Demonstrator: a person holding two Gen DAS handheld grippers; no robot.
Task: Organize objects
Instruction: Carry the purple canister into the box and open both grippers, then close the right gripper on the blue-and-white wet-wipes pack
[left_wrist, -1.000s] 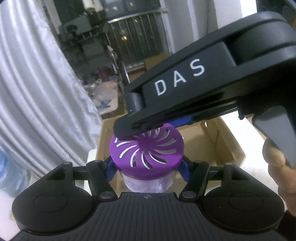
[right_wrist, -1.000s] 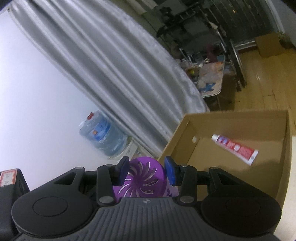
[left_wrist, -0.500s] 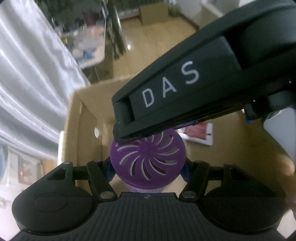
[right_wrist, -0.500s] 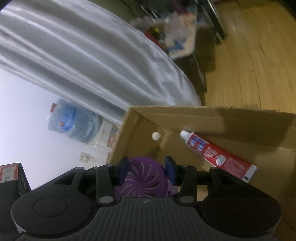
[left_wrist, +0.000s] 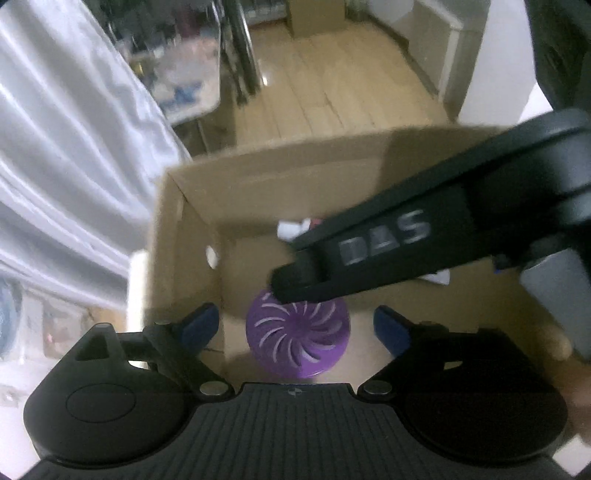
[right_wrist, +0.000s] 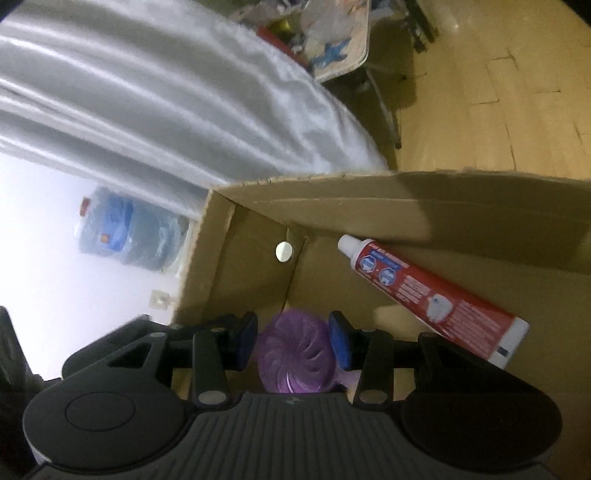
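Note:
A jar with a purple vented lid (left_wrist: 298, 338) stands on the floor of an open cardboard box (left_wrist: 184, 236). My left gripper (left_wrist: 295, 326) is above it, open wide, its blue pads clear of the lid. My right gripper (right_wrist: 293, 343) also hangs over the jar (right_wrist: 293, 360); its blue pads stand apart on either side of the lid without pressing it. The right gripper's black body crosses the left wrist view above the jar. A red and white toothpaste tube (right_wrist: 432, 291) lies on the box floor to the right.
The box (right_wrist: 443, 206) stands by a silvery curtain (right_wrist: 166, 103) on a wooden floor (right_wrist: 498, 92). A blue water bottle (right_wrist: 125, 232) stands beyond the box's left wall. A cluttered small table (left_wrist: 184, 88) is farther back.
Both grippers tipped down over the box. The left gripper opened and let go of the jar, which now stands lower, on the box floor. The right gripper's pads have spread apart.

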